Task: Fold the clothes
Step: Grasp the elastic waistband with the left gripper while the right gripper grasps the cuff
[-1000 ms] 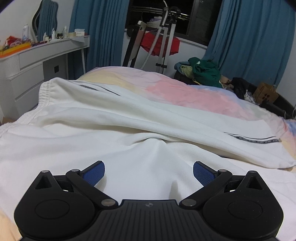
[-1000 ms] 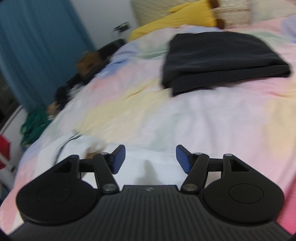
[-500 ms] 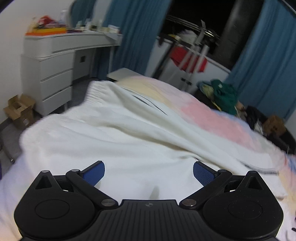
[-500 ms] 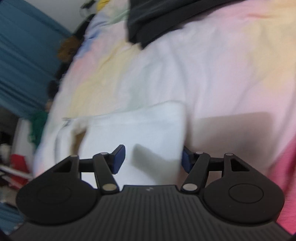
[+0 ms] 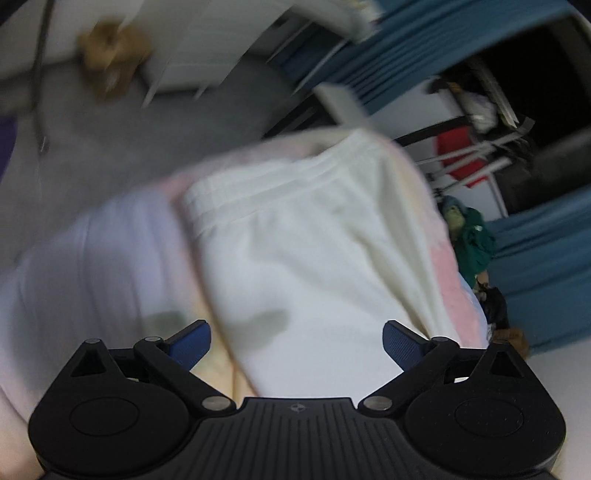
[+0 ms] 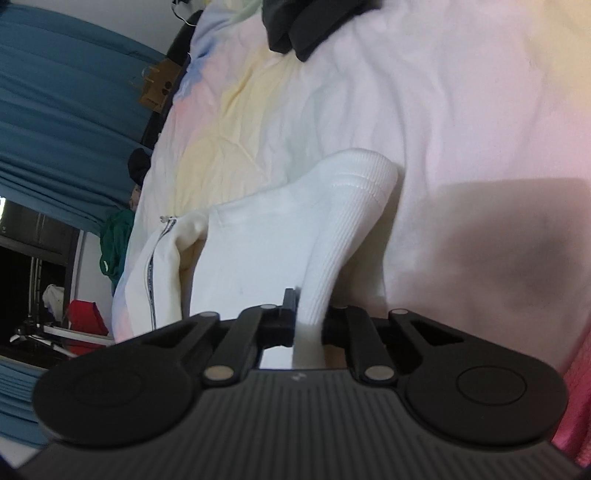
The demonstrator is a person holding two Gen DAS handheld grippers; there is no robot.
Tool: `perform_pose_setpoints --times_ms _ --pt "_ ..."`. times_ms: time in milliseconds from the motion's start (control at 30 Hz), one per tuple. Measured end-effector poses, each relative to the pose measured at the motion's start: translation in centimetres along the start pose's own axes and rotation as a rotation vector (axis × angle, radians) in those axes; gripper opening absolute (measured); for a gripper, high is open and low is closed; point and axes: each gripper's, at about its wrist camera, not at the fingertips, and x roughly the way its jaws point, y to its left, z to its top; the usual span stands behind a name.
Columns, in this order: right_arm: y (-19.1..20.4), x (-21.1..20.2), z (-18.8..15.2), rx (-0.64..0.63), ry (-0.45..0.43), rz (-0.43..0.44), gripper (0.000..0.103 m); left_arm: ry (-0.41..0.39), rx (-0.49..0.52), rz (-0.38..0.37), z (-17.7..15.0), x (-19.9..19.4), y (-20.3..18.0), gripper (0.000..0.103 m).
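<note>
1. The bed's pastel bedspread (image 6: 461, 122), in pink, yellow, pale blue and white patches, fills most of my right wrist view and lies under everything I am working on; my left wrist view shows its edge (image 5: 110, 251), heavily blurred
2. Teal curtains (image 6: 55, 103) hang along the far side of the room, with a dark window opening between them
3. The white sweatpants (image 5: 303, 251) lie spread on the bedspread; my left view shows the gathered elastic waistband at the far end, and my right view shows a leg (image 6: 258, 243) with a dark printed stripe down its side seam
4. A folded dark garment (image 6: 314, 26) lies on the bedspread well beyond the pants, at the top of my right view
5. A green garment (image 5: 472, 243) is heaped beside the bed, near the curtains
6. My left gripper (image 5: 297, 341) hovers just above the white fabric with its blue pads spread wide, holding nothing
7. My right gripper (image 6: 308, 325) is pinched tight on the ribbed cuff (image 6: 354, 206) of the pant leg, which rises from the jaws and curves over toward the bedspread
8. A brown cardboard box (image 6: 159, 86) sits by the bed's far edge
</note>
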Motion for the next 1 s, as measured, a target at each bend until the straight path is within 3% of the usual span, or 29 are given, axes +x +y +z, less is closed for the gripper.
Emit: perform_pose_setpoints --times_ms 100,200,367,467,500,533,733,833,1000 --pt "0.3 -0.9 0.0 -0.026 -0.036 0.020 0.008 0.071 -0.115 0.024 1.0 2.3 2.2 0.087" --pt "0.7 -1.7 -0.1 -0.053 -0.072 0.040 0.005 0.067 -0.167 0.005 1.7 3.4 3.4 0.086" --pt "1.9 -2.6 -0.3 -0.140 -0.142 0.058 0.005 0.061 -0.118 -0.084 1.5 3.7 2.4 0.061" --pt "2.3 -2.6 -0.3 -0.165 -0.156 0.045 0.005 0.027 -0.097 -0.074 1.2 3.5 1.9 0.034" --pt "2.2 -2.6 -0.3 -0.164 -0.158 0.038 0.005 0.021 -0.098 -0.063 1.0 3.5 1.8 0.017" --pt "2.0 -2.7 -0.2 -0.152 -0.158 0.041 0.005 0.022 -0.088 -0.049 1.0 3.5 1.7 0.010" --pt "1.0 -3.5 -0.1 -0.106 -0.164 0.062 0.005 0.010 -0.057 -0.030 0.9 2.5 1.9 0.003" --pt "1.0 -3.9 -0.1 -0.101 -0.173 0.069 0.005 -0.028 -0.034 -0.074 2.0 1.9 -0.1 0.002" --pt "3.2 -6.3 -0.4 -0.172 -0.264 0.112 0.005 -0.091 0.006 -0.149 3.9 0.9 -3.6 0.002"
